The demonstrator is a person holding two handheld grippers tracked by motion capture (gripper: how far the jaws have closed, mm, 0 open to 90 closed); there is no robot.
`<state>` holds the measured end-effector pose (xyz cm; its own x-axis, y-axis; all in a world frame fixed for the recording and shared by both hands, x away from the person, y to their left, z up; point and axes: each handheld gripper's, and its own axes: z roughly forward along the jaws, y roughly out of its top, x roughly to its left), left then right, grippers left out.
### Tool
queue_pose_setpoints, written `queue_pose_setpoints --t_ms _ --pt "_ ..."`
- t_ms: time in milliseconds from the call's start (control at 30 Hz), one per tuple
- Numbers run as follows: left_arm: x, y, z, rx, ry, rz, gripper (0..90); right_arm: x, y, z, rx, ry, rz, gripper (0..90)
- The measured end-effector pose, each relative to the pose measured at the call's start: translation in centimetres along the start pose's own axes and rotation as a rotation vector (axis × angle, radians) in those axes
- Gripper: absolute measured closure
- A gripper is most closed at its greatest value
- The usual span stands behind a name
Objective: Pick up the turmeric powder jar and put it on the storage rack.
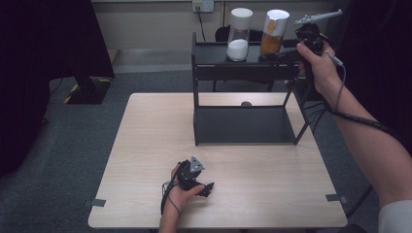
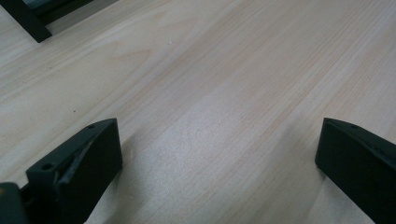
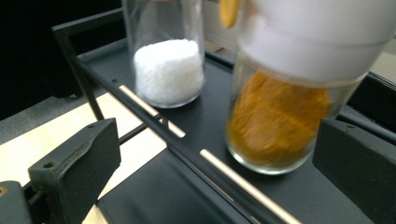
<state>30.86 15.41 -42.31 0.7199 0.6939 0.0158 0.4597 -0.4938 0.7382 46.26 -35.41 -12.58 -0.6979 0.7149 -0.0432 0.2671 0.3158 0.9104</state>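
Right gripper [image 1: 281, 54] is raised at the top shelf of the black metal rack [image 1: 204, 77], jaws spread wide with nothing pressed between them. The jar of orange-brown powder [image 3: 280, 121] stands upright on that shelf, straight ahead of the jaws and partly inside the gap in the right gripper view, nearer the right-hand jaw; neither pad touches the glass as far as the frame shows. Its long axis is vertical and its white cap [image 3: 322, 32] sits on top, so the jaws would meet it across the body. A second jar, holding white granules [image 3: 169, 70], stands just beside it on the same shelf, apart from the jaws. Left gripper [image 1: 200, 187] rests low on the pale wooden table [image 2: 224, 74] near the front edge, jaws also wide and empty, well apart from the rack; the right hand is plainly the nearer. The rack's lower shelf is bare. Grey carpet surrounds the table, with a wall socket [image 1: 202, 5] behind.
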Motion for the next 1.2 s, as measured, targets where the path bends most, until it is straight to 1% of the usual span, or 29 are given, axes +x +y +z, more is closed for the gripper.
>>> queue_pose_setpoints --t_ms 167,233,300,367,400,500,667,800,1100,1200 --pt "0.0 0.0 0.0 0.0 0.0 0.001 0.0 0.6 -0.9 -0.1 -0.007 0.013 -0.009 0.0" --pt "0.0 0.0 0.0 0.0 0.0 0.001 0.0 0.8 -1.3 0.0 -0.005 0.024 -0.006 0.1" --pt "0.0 0.0 0.0 0.0 0.0 0.001 0.0 0.9 -1.7 0.2 0.003 0.04 -0.015 0.9" --pt "0.0 0.0 0.0 0.0 0.0 0.001 0.0 1.2 -2.1 0.4 0.008 0.045 -0.023 1.0" --pt "0.0 0.0 0.0 0.001 0.0 0.001 0.0 1.2 -2.3 0.5 0.012 0.053 -0.024 1.0" --pt "0.0 0.0 0.0 0.0 0.0 0.001 0.0 1.4 -3.2 0.6 0.001 0.069 -0.017 1.0" --pt "0.0 0.0 0.0 0.0 0.0 0.001 0.0 1.7 -4.4 0.9 -0.003 0.084 -0.014 1.1" --pt "0.0 0.0 0.0 0.002 0.0 0.001 0.0 1.9 -5.1 1.2 0.002 0.092 -0.025 1.1" --pt "0.0 0.0 0.0 -0.001 0.001 0.001 0.0 1.9 -7.1 2.0 0.009 0.114 -0.009 0.9" --pt "0.0 0.0 0.0 -0.001 0.0 0.0 0.0 1.6 -7.8 2.2 0.006 0.137 0.009 0.8"
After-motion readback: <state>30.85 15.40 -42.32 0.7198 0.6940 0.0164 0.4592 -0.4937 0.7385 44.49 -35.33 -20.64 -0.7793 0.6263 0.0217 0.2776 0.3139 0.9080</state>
